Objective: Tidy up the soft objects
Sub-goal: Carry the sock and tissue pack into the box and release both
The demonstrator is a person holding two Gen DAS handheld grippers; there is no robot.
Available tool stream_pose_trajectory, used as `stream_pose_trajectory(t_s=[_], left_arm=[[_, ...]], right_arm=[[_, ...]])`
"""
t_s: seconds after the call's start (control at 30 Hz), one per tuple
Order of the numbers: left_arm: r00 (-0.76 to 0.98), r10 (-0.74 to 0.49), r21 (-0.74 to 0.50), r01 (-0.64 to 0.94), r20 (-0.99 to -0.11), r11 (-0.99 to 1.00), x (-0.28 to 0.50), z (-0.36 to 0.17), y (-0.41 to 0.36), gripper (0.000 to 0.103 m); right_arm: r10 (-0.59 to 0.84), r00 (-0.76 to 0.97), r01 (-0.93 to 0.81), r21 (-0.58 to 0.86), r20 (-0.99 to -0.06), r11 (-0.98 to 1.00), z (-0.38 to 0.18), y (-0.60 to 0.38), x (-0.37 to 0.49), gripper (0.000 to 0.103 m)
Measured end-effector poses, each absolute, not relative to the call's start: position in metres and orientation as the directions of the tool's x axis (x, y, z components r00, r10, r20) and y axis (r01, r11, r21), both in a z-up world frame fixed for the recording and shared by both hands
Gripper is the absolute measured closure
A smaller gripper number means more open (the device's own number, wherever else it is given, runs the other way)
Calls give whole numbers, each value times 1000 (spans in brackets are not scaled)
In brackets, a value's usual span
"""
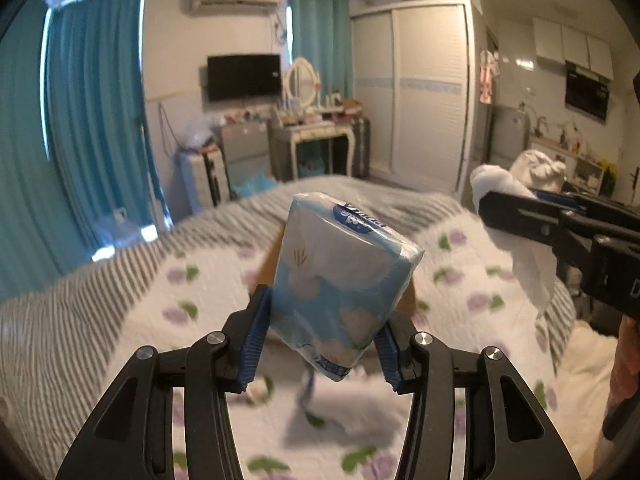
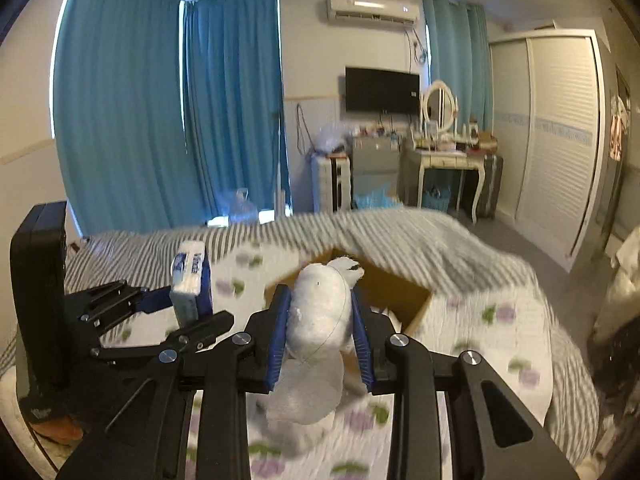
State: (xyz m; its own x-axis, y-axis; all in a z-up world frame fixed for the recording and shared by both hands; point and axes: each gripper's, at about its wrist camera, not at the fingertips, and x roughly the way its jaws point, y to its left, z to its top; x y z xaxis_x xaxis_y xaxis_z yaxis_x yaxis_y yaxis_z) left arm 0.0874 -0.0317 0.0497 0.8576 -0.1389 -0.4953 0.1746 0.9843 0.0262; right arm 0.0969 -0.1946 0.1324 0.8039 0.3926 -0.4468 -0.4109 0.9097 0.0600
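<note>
My left claw (image 1: 320, 344) grips a blue tissue pack (image 1: 344, 284) — tilted, held above the bed (image 1: 100, 300). My right claw (image 2: 320, 340) clamps a white soft bundle (image 2: 320, 312) — just beyond it, an open cardboard box (image 2: 404, 292) sits on the quilt.

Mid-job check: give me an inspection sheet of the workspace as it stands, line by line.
Surface: bed with a floral quilt and a striped blanket at the far side.
Job's things: blue tissue pack held up in the left gripper; white soft bundle held in the right gripper; open cardboard box on the bed behind both.
Clutter: nothing else made out on the quilt; the bedding is motion-blurred.
Grippers: both shut on their loads, lifted off the bed.
Cables: cords hang on the far wall beside the TV.
Surroundings: teal curtains, air conditioner, dressing table, white wardrobe.
</note>
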Motion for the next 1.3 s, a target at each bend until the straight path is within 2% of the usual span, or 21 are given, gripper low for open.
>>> stream_pose_trajectory(t_s=[0.1,0.3,0.47,0.57,0.67,0.8,0.83,0.9,0.93,0.97,1.13,1.3], left_arm=[[862,-145,16,175,-485,984,123,60,-29,56],[851,-145,15,176,-505,984,199,49,-28,56],[814,-131,29,178,-566,984,264,11,-34,55],[764,-139,18,194,-630,981,295,-23,-39,56],[741,-133,56,224,-658,973,312,-47,-49,55],[733,-125,96,252,-669,963,317,-62,-61,50],[731,-115,112,254,-673,961,318,-65,-63,37],[752,-87,145,237,-654,961,314,-65,-68,20],[772,-71,165,224,-632,961,309,-63,-69,19],[777,-60,179,218,-626,959,310,-61,-69,19],[792,-45,169,186,-609,968,298,-37,-50,19],[838,-59,131,155,-543,979,250,23,-28,19]], right_arm=[[388,811,-405,58,-437,912,143,-190,128,73],[366,794,-374,84,-485,924,130,-185,216,73],[340,737,-337,118,-584,934,76,-187,297,73],[337,699,-326,138,-631,935,39,-192,327,73],[327,665,-309,151,-672,939,5,-198,350,73],[319,644,-291,163,-696,943,-19,-204,367,73],[323,640,-290,170,-697,942,-22,-206,370,73],[312,640,-284,161,-702,945,-24,-208,372,62],[304,649,-280,153,-697,948,-21,-208,371,48],[299,657,-276,148,-692,950,-18,-207,369,39],[277,709,-254,132,-648,958,14,-218,346,36],[238,771,-246,69,-590,967,77,-227,296,32]])
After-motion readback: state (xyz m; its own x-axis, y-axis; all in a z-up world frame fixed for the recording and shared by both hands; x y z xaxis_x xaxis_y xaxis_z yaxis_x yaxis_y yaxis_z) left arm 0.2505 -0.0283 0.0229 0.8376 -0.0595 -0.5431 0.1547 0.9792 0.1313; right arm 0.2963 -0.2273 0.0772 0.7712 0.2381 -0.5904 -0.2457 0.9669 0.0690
